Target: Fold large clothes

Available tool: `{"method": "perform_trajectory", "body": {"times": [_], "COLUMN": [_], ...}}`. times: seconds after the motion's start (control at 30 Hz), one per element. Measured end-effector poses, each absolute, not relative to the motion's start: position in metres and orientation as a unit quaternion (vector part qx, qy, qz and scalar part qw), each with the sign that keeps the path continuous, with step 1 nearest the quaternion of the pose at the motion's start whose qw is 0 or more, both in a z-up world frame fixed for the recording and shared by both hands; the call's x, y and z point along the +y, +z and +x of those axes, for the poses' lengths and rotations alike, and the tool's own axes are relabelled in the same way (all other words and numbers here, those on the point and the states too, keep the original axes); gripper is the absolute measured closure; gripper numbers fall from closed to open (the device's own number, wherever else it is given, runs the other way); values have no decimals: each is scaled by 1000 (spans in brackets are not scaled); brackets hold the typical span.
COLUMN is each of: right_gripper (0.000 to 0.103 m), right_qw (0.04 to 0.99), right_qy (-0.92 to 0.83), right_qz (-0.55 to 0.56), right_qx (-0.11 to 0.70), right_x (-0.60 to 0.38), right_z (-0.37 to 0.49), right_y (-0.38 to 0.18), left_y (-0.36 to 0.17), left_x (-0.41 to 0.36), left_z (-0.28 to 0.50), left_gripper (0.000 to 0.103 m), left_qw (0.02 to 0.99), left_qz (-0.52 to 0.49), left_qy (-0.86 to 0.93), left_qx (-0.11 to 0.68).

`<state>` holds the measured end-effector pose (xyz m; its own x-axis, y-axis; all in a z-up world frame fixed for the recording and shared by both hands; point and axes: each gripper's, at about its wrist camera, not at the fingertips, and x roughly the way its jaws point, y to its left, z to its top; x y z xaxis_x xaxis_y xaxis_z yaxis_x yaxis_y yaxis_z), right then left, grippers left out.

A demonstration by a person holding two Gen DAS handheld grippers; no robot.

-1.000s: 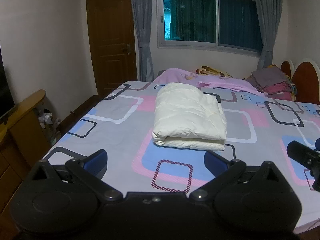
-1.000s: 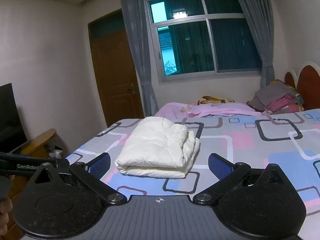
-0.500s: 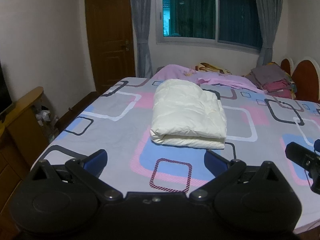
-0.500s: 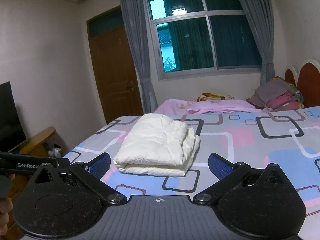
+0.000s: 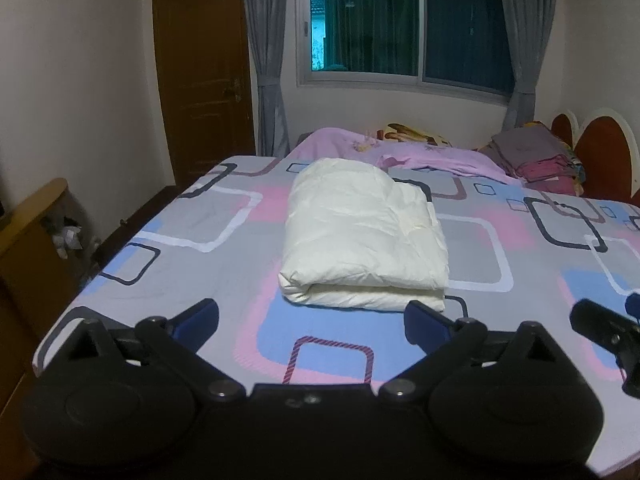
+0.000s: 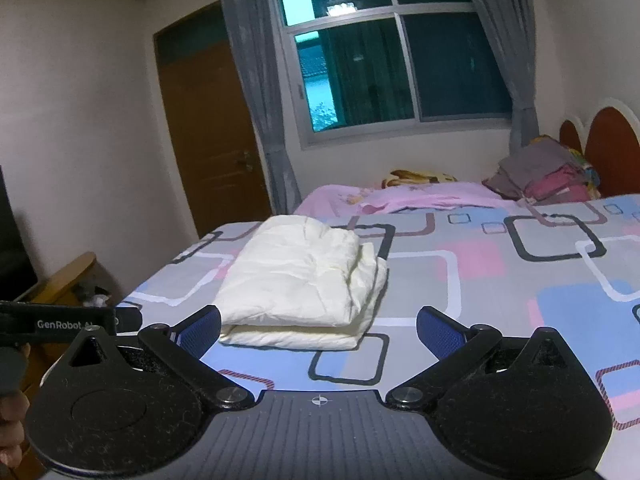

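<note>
A cream white puffy garment [image 5: 362, 236] lies folded into a thick rectangle on the bed [image 5: 192, 280]; it also shows in the right wrist view [image 6: 304, 284]. My left gripper [image 5: 312, 318] is open and empty, held just short of the bundle's near edge. My right gripper [image 6: 318, 326] is open and empty, a little in front of the bundle and to its right. The right gripper's body [image 5: 604, 330] shows at the right edge of the left wrist view.
The bed sheet has a pattern of pink, blue and grey squares. A pink blanket [image 5: 400, 152] and a pile of folded clothes [image 5: 536, 152] lie at the far side by the headboard [image 5: 600, 152]. A wooden cabinet [image 5: 28, 232] stands left of the bed. A door [image 5: 200, 72] and a window [image 5: 408, 24] are behind.
Both grippers have moved a little closer to the folded bundle and stayed open. The bundle has not moved.
</note>
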<state>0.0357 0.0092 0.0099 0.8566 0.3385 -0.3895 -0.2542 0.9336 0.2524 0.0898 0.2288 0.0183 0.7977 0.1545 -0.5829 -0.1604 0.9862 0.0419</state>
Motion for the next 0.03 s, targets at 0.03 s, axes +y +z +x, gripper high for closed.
{"method": "perform_trajectory", "body": {"times": [0.03], "right_gripper": [0], "right_qw": [959], "right_qy": [151], "right_qz": [96], "right_qx": [221], "right_x": [8], "right_z": [40], "right_y": [7], "left_y": [16], "left_x": [230], "left_z": [97], "left_gripper": [0], "left_qw": [949], "left_qz": [0], "left_qy": [81], "left_qx": [305]}}
